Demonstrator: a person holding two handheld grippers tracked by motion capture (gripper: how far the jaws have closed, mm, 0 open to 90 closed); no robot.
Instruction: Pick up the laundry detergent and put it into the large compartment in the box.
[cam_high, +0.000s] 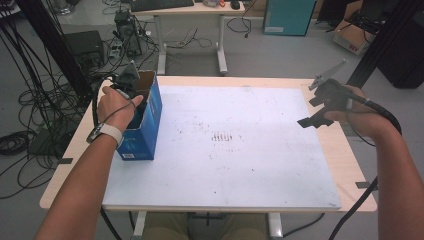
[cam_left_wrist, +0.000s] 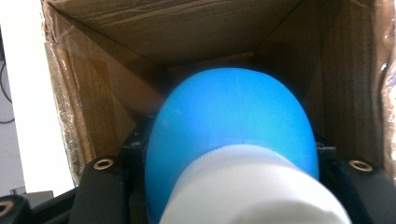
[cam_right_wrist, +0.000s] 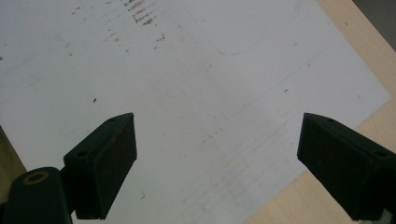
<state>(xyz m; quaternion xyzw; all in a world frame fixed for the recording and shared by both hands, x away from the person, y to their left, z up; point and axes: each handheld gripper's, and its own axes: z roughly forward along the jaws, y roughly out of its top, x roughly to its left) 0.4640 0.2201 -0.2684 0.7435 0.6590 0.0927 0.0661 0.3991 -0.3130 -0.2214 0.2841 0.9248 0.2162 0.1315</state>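
Blue bottle (cam_left_wrist: 233, 126) with white cap (cam_left_wrist: 254, 191), clamped between the black jaws of the left gripper (cam_left_wrist: 229, 186), down inside the open-topped blue cardboard box (cam_high: 150, 112) at the left edge of the white board (cam_high: 225, 145). Long axis along the gripper's line, rounded blue end pointing deeper into the box, cap end back toward the gripper's camera. Brown cardboard walls close on all sides; floor of the box hidden behind the bottle. Nothing else discernible in there. Left hand (cam_high: 116, 106) over the box mouth. Right gripper (cam_right_wrist: 217, 158) spread wide, empty, hovering over the board's right edge.
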